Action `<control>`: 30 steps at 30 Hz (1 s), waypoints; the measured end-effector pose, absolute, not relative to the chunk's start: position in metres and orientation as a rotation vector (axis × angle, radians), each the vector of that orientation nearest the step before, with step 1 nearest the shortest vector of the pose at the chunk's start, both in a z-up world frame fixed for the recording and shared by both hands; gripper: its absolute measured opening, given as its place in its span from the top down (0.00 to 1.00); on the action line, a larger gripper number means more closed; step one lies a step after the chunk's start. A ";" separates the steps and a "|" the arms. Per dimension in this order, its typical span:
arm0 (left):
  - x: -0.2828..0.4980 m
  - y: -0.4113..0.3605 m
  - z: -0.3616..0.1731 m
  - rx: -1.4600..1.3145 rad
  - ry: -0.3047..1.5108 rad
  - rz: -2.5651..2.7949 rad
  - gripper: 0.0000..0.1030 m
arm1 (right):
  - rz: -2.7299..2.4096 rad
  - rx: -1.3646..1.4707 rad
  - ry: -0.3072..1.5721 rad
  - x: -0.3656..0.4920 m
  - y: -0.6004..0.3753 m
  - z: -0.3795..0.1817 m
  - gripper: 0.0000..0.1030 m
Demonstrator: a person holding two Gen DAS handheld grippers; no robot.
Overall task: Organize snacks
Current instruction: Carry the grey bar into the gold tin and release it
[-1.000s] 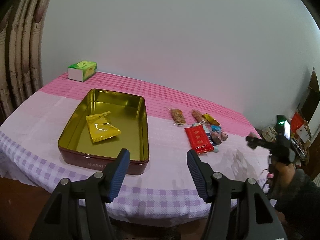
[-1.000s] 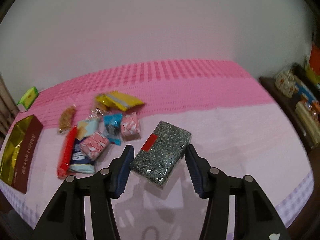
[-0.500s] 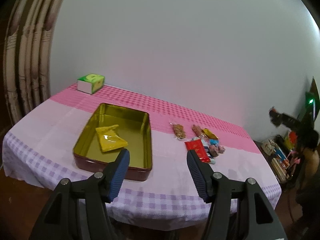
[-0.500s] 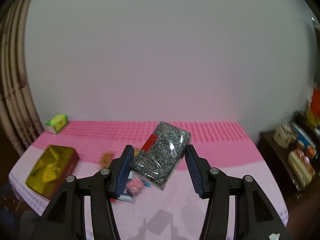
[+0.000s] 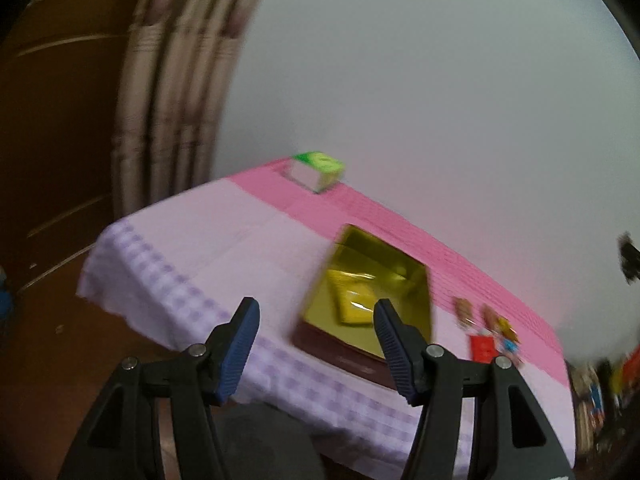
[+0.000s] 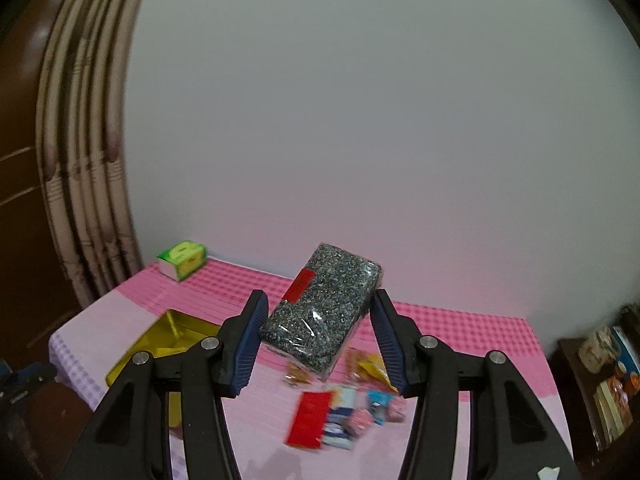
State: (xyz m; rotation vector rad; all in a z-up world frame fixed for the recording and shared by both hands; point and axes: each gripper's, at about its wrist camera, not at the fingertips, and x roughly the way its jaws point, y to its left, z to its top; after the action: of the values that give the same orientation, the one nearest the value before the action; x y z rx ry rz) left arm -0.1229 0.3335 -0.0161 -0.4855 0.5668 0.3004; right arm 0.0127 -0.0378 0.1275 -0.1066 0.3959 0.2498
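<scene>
My right gripper (image 6: 318, 334) is shut on a grey speckled snack pack (image 6: 320, 308) with a red label, held high above the table. Below it lie several loose snacks, among them a red packet (image 6: 310, 418). The gold tin (image 6: 160, 344) sits at the left and also shows in the left wrist view (image 5: 368, 300), with a yellow packet (image 5: 354, 308) inside. My left gripper (image 5: 314, 346) is open and empty, back from the table's near edge, in front of the tin.
A green and white box (image 6: 182, 260) stands at the table's far left corner. Curtains (image 6: 80, 160) hang at the left. A side shelf with items (image 6: 608, 368) is at the right. The pink checked tablecloth (image 5: 192, 240) covers the table.
My right gripper has lifted the speckled pack off the table and swung left toward the tin. My left gripper has pulled back and turned left; its view is blurred.
</scene>
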 end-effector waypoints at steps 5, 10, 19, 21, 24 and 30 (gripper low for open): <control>-0.139 0.376 -0.012 -0.583 0.511 0.442 0.41 | 0.308 -0.118 0.406 0.019 0.005 0.129 0.53; -0.140 0.388 -0.015 -0.597 0.515 0.460 0.41 | 0.362 -0.150 0.434 0.024 0.046 0.116 0.53; -0.130 0.390 -0.027 -0.584 0.549 0.461 0.41 | 0.442 -0.193 0.554 0.056 0.120 0.052 0.52; -0.127 0.392 -0.031 -0.587 0.560 0.463 0.41 | 0.454 -0.212 0.586 0.064 0.135 0.034 0.52; -0.125 0.393 -0.036 -0.594 0.571 0.462 0.41 | 0.472 -0.222 0.635 0.070 0.150 0.010 0.52; -0.119 0.395 -0.043 -0.598 0.597 0.454 0.41 | 0.492 -0.241 0.742 0.074 0.172 -0.044 0.52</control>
State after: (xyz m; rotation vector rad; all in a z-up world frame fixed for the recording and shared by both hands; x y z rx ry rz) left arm -0.1187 0.3951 -0.0425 -0.5981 0.5967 0.4538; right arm 0.0741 0.1719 -0.0445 -0.2406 0.7422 0.4924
